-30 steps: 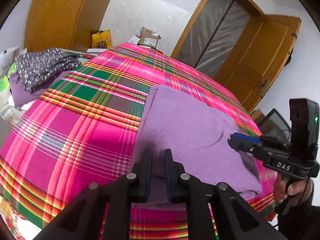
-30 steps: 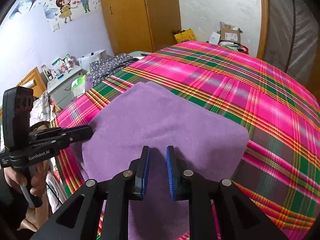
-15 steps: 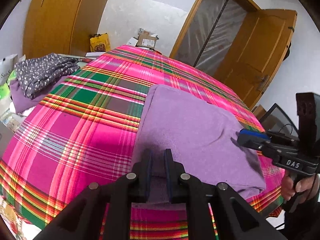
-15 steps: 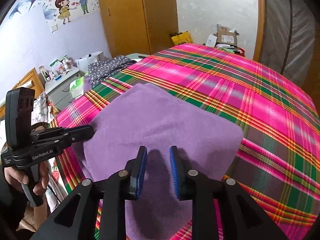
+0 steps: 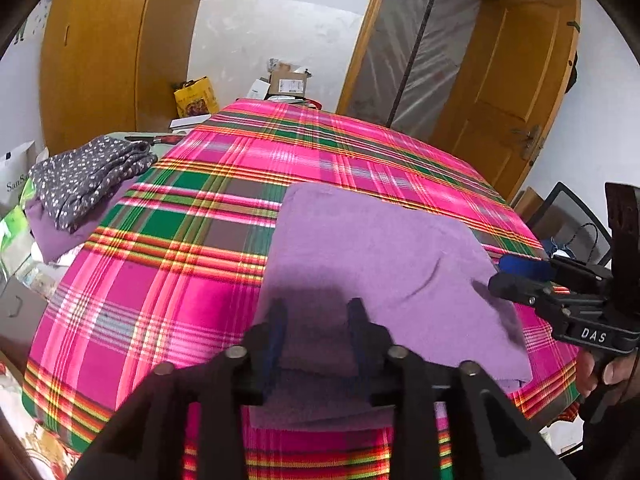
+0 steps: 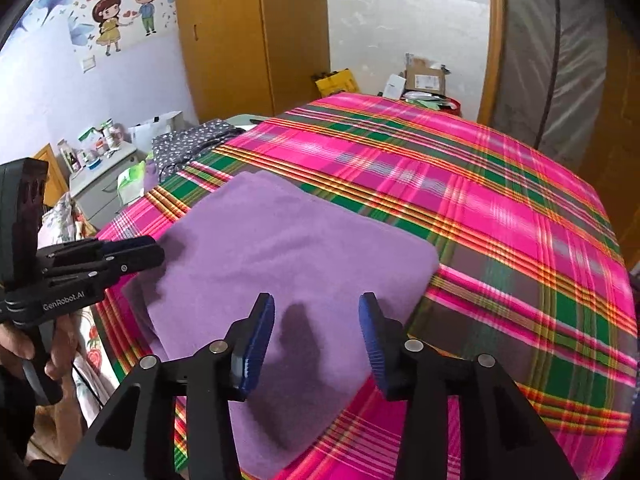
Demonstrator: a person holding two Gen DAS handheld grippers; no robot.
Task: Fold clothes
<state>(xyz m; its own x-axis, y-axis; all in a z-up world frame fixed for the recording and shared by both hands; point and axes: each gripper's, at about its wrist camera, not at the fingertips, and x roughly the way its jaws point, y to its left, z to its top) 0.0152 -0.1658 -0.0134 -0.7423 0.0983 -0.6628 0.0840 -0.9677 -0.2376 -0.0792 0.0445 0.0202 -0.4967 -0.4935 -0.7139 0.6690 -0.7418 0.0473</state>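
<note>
A folded purple cloth (image 5: 372,264) is lying flat on the pink plaid cover (image 5: 168,264) of what is probably a bed (the surface beneath is hidden), toward its near edge. In the left wrist view the cloth is filling the lower middle, with one corner reaching up toward 12 o'clock and its near hem dropping over the edge at 6 o'clock.

The left claw (image 5: 318,320) is hovering over that near hem with its jaws standing apart; they have just been opening, and the cloth is showing in the gap between them without being pinched. The right claw (image 6: 316,320) is likewise spread wide above the cloth's near part, its jaws having just been opening too, with only its shadow falling on the fabric between the blue pads (image 6: 260,340).

In the left wrist view the right claw is sitting at 3 o'clock, beside the cloth's right edge, a hand (image 5: 600,372) gripping its handle. In the right wrist view the left claw is sitting at 9 o'clock by the cloth's left edge.

A dark spotted garment (image 5: 88,176) is lying piled at 10 o'clock, off the plaid cover's far left corner.
</note>
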